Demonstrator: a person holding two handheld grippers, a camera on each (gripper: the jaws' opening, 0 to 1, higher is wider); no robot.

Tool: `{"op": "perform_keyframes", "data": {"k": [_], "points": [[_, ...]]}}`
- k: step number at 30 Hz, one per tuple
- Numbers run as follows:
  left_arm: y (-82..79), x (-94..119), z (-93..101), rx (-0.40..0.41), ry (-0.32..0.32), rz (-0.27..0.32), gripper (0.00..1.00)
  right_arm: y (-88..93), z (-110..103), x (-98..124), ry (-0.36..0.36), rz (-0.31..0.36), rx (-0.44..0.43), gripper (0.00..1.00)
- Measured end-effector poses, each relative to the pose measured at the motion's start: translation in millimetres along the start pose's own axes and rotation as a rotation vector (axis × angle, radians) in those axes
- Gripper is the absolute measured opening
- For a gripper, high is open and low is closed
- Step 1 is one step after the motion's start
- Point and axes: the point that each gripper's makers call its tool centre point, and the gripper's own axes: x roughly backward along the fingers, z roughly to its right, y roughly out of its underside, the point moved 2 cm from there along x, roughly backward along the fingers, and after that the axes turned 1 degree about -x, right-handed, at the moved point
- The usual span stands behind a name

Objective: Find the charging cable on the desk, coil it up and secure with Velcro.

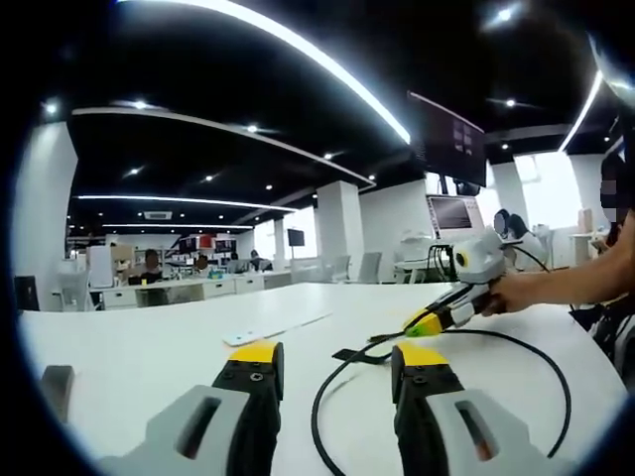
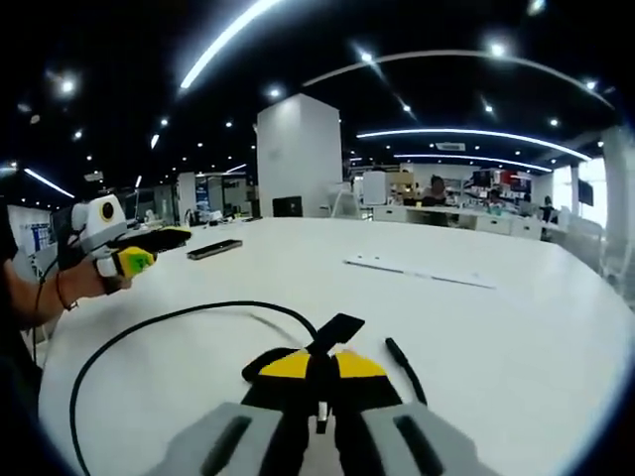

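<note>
Left gripper view: we see the left gripper (image 1: 337, 369) w/ its jaws spread wide, nothing between them, hovering over the white counter (image 1: 139, 347). The black charging cable (image 1: 496, 342) lies on the counter in a big open loop, sweeping from just past the right-hand jaw out toward the right and back. Its near end runs to the right gripper (image 1: 425, 323), which comes in from the right, held by a person's hand (image 1: 514, 293). That gripper's yellow tips sit on the cable by the Velcro strap (image 1: 357, 354), a small dark tab lying flat. A pale flat strip (image 1: 273, 327) lies further back on the counter.

Right gripper view: here the right gripper (image 2: 317, 369) has jaws closed on the cable, pinching it next to the strap (image 2: 335, 330), which sticks up and away from the tips. The cable (image 2: 149, 329) arcs off to the left in a long curve along the counter (image 2: 516, 337); a short plug end (image 2: 405, 365) points away just right of the jaws, prob. the connector, hard to tell. The left gripper (image 2: 134, 260) shows far left, held in a hand (image 2: 74, 283), well apart from the cable. A dark flat object (image 2: 214, 249) lies behind it.
</note>
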Motion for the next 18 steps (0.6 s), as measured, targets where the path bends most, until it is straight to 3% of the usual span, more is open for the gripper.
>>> {"op": "perform_keyframes", "data": {"k": [18], "points": [[0.4, -6, 4.3, -0.007, 0.015, -0.004, 0.43, 26.6, 21, 26, 0.112, -0.011, -0.063, 0.09]]}}
